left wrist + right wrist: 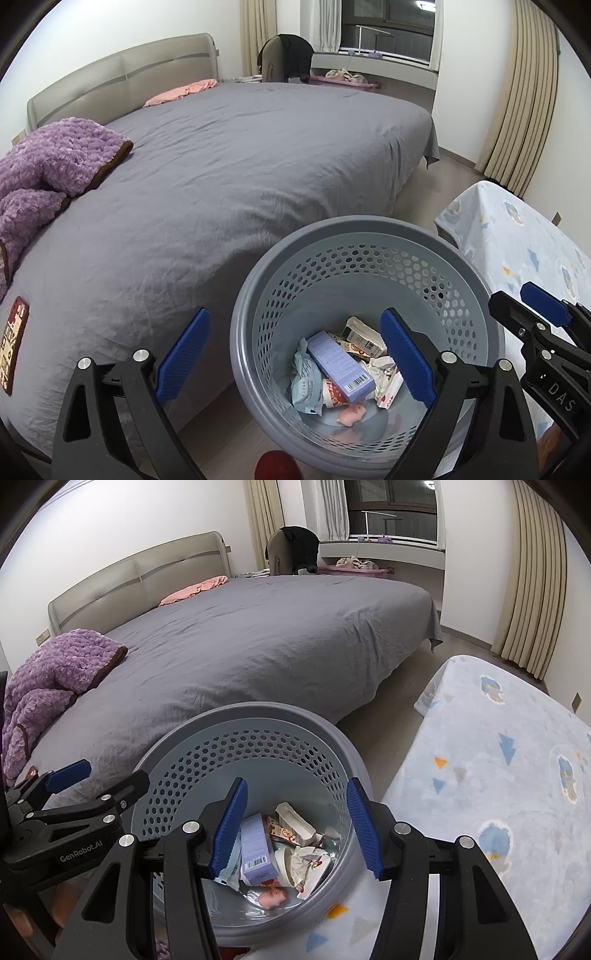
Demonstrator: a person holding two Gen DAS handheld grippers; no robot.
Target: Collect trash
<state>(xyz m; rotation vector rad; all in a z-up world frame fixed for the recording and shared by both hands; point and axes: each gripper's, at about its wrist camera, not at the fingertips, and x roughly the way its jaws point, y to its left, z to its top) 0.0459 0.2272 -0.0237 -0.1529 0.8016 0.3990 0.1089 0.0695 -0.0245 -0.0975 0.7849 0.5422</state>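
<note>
Bin (255, 306): below both grippers, trash inside.
Left gripper (295, 354): fingers spread, empty.
Right gripper (295, 827): fingers spread, empty, more squarely over the bin.

Bed (240, 155): grey sheet, beige headboard (125, 74)
Walls: white
Curtains (524, 92): beige
Window (388, 22): dark outside
Floor (391, 698): wood

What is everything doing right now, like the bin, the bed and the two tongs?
Left tongs: open, empty, above the bin.
Right tongs: open, empty, above the bin.
Trash bin: upright, partly filled.
Purple box: lying in the bin.
Bed: covered, sheet wrinkled.
Purple blanket: crumpled on the bed.
</note>
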